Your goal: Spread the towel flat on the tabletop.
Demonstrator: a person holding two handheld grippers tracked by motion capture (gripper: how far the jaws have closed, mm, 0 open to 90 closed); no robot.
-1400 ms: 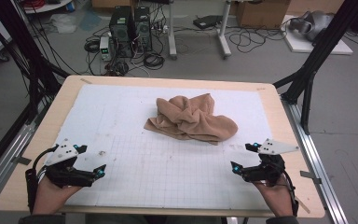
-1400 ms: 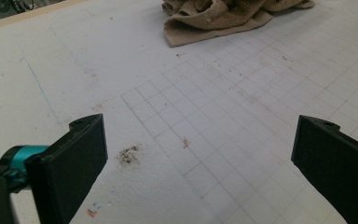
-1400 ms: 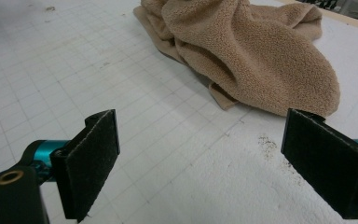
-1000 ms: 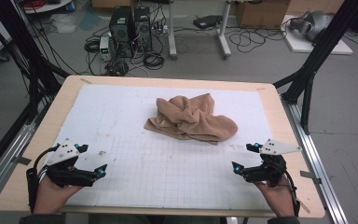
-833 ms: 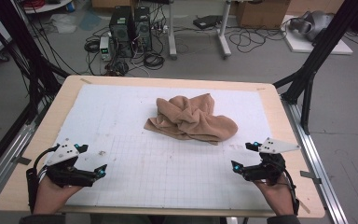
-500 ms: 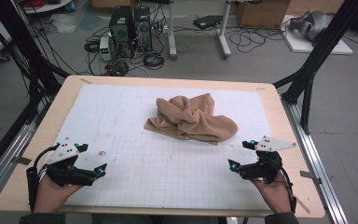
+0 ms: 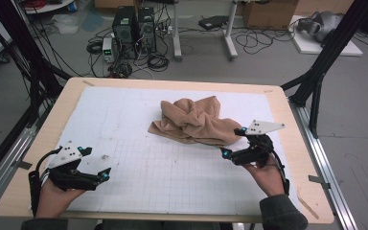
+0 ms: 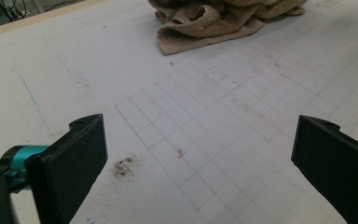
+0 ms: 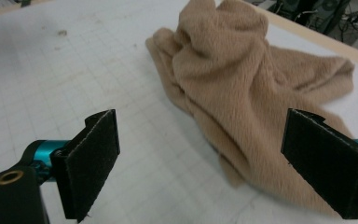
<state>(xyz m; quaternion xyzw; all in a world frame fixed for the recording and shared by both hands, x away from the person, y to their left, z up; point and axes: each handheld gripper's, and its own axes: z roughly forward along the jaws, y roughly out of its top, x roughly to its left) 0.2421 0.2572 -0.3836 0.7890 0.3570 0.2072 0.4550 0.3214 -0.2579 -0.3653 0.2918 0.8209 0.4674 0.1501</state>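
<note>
A crumpled tan towel [image 7: 196, 122] lies on the white gridded mat [image 7: 124, 120], a little right of the table's middle. My right gripper [image 7: 234, 142] stands open just in front of the towel's right end. In the right gripper view its jaws are wide apart, with the towel [image 9: 242, 84] close ahead and its near hem by the right jaw; the gripper [image 9: 205, 163] holds nothing. My left gripper [image 7: 96, 162] rests open near the front left corner, far from the towel. In the left gripper view, the towel [image 8: 214, 18] lies at the far top and the gripper [image 8: 200, 158] is also empty.
A small dark stain [image 8: 123, 167] marks the mat by the left jaw. The mat has a wooden table border [image 7: 287, 124] around it. Black frame posts [image 7: 326, 52] stand at the table's sides. Computers and cables [image 7: 134, 28] sit on the floor beyond the far edge.
My right gripper has moved forward and left from the front right corner up to the towel's right end. The left gripper and the towel have stayed put.
</note>
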